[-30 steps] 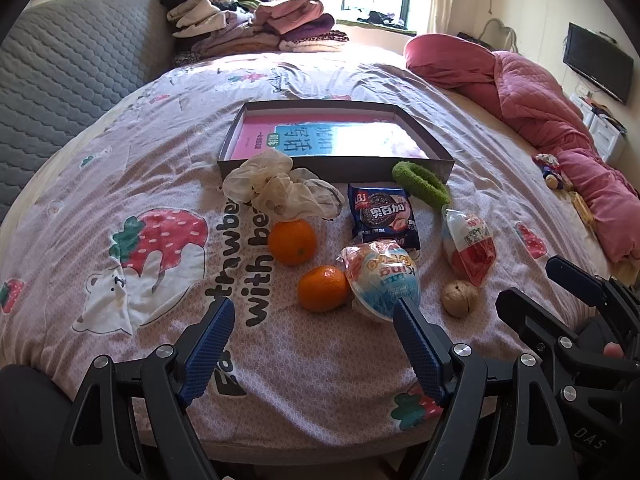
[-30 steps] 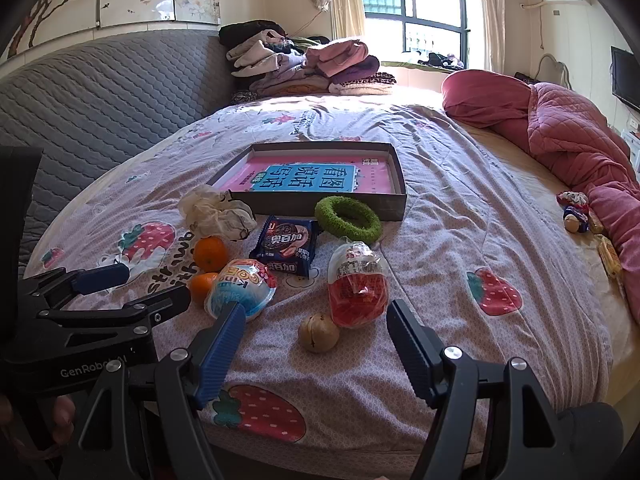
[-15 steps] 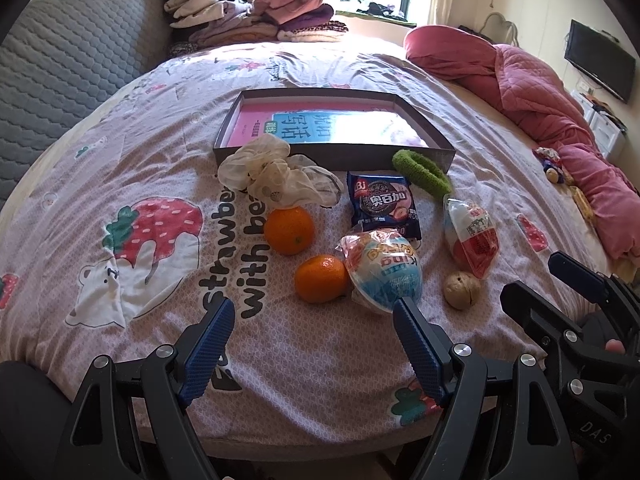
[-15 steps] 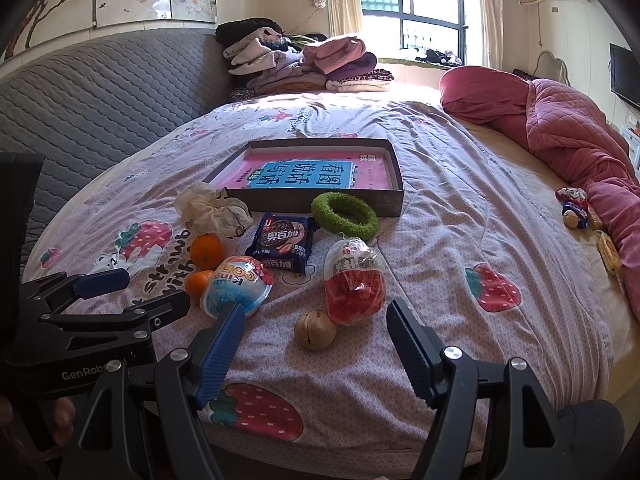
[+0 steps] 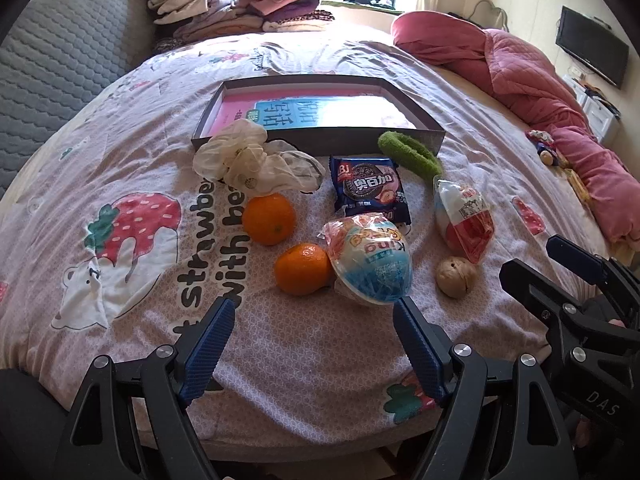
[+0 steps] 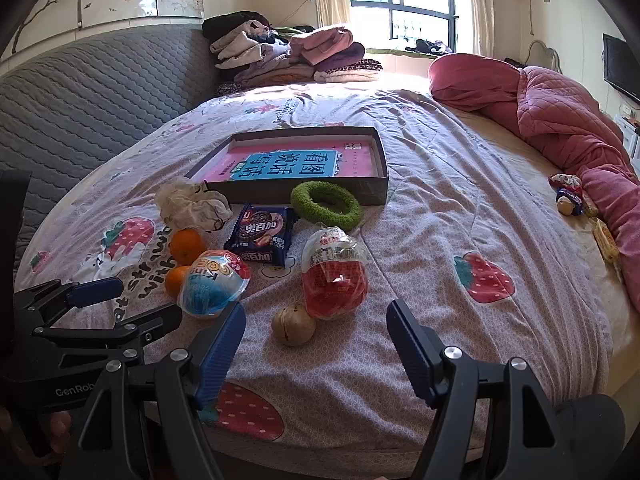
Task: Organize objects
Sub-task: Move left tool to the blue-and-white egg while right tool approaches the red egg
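Both cameras sit slightly nearer the cluster of objects than a second earlier; the objects themselves lie unchanged on the bed. Left hand-held gripper: jaws spread wide, empty, hovering just short of the blue egg-shaped packet and the nearer orange. Right hand-held gripper: jaws likewise spread, empty, with the walnut lying between and beyond its fingers. Red egg-shaped packet: touching the walnut on its far side. Second orange: beside a crumpled white cloth. Blue cookie packet and green fuzzy ring: just in front of the shallow dark box, which holds a pink-and-blue book. Pink quilt: bunched along the bed's right side, well apart from the cluster.
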Demonstrator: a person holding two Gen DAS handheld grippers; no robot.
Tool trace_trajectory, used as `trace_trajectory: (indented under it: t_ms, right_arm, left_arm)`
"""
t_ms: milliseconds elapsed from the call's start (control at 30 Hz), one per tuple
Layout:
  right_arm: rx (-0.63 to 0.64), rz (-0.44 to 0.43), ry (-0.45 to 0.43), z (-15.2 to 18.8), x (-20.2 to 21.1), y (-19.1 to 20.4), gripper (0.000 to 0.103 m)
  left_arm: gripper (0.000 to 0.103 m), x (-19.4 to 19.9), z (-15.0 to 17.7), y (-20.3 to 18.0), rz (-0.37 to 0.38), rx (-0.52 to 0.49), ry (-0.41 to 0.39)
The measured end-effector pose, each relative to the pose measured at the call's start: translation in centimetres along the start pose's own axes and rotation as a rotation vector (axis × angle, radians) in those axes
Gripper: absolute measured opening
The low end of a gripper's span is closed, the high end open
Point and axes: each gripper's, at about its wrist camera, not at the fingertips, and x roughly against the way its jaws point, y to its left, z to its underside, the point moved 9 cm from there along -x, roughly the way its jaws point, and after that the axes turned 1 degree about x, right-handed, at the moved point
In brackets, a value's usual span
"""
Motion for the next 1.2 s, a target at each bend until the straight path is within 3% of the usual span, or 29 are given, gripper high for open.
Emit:
trace_trajectory:
  t_ms: [700,1200]
  right_arm:
    - [-0.024,-0.025,0.042,-2.4,-3.2,-2.0,0.072]
    - [-0.05,-0.085,0.151,-1.8,-6.8,-2.0,0.072]
  left_arm:
    - [0.082,-2.3,-1.7,-2.1,0.009,-0.039,-0.008]
    - [0.083,-4.4,-3.0,-2.7,-0.013,-0.061,0.011]
